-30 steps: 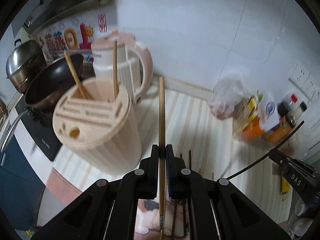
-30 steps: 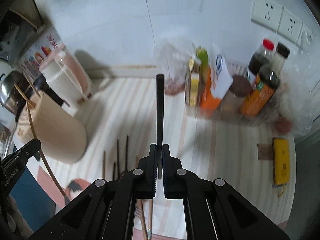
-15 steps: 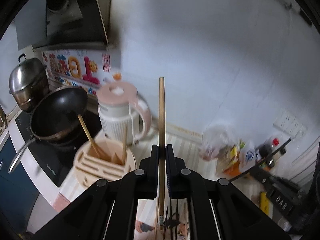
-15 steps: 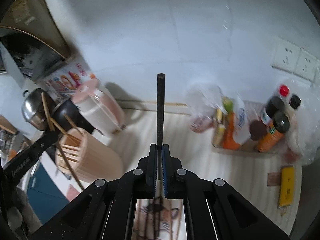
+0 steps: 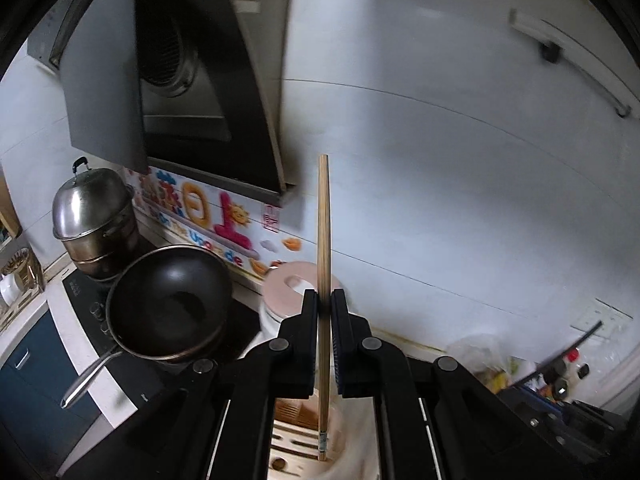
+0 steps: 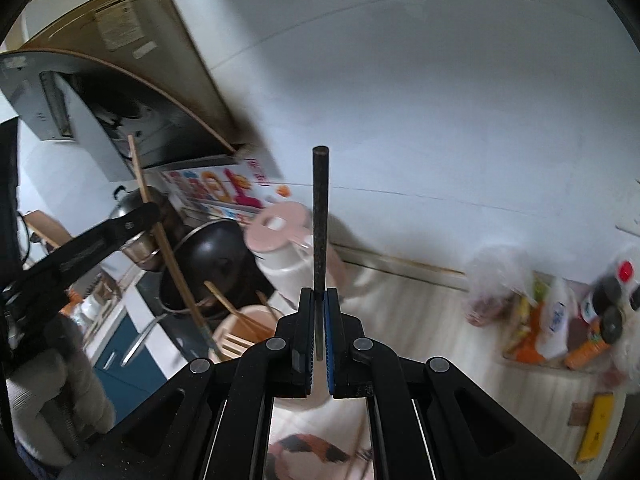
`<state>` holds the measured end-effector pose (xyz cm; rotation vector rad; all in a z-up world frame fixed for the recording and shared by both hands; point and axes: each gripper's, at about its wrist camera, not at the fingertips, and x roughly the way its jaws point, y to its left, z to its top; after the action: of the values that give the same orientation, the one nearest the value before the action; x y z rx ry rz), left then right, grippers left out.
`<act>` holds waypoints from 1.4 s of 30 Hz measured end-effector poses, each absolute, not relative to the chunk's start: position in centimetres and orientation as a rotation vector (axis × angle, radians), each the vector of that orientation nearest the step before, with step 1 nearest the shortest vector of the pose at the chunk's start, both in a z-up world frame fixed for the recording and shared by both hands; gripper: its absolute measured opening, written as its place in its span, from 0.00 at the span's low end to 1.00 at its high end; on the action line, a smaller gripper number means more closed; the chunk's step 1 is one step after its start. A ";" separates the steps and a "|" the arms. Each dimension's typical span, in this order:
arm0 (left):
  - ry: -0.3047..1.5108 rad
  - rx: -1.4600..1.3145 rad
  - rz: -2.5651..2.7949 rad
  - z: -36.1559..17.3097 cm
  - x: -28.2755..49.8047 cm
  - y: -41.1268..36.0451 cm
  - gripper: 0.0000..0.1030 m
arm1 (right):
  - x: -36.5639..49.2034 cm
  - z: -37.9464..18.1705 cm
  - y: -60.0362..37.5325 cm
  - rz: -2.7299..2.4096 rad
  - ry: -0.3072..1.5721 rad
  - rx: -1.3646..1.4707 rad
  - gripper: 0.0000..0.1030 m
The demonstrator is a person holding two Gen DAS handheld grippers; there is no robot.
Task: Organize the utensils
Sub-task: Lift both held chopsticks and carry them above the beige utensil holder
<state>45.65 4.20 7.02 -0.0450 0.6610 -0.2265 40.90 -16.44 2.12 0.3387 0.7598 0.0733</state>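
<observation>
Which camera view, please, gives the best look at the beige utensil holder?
The right wrist view: the utensil holder shows its rim, slotted top and chopsticks standing in it. The left wrist view shows only a slice of its slotted top between the claw's arms.

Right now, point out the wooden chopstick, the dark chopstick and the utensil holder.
wooden chopstick point(image 5: 324, 240), left wrist view, mid shaft above the tool.
dark chopstick point(image 6: 320, 220), right wrist view, mid shaft.
utensil holder point(image 6: 240, 322), right wrist view, its rim.
</observation>
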 end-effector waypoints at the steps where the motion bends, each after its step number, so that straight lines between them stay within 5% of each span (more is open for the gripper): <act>1: 0.659 -0.046 -0.219 6.8 46.0 4.6 0.04 | 41.3 2.2 -15.8 0.082 0.760 0.336 0.05; 17: 0.762 -0.060 -0.186 -1.0 52.0 7.0 0.04 | 48.8 -4.4 -10.0 0.075 0.912 0.324 0.05; 42: 0.845 -0.053 -0.236 -4.4 52.8 7.6 0.04 | 50.3 -7.6 -8.6 0.078 1.001 0.325 0.05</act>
<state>52.81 7.58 -4.41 -0.0531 0.8448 -0.2358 50.31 -8.59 -7.62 0.3246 1.0012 0.0779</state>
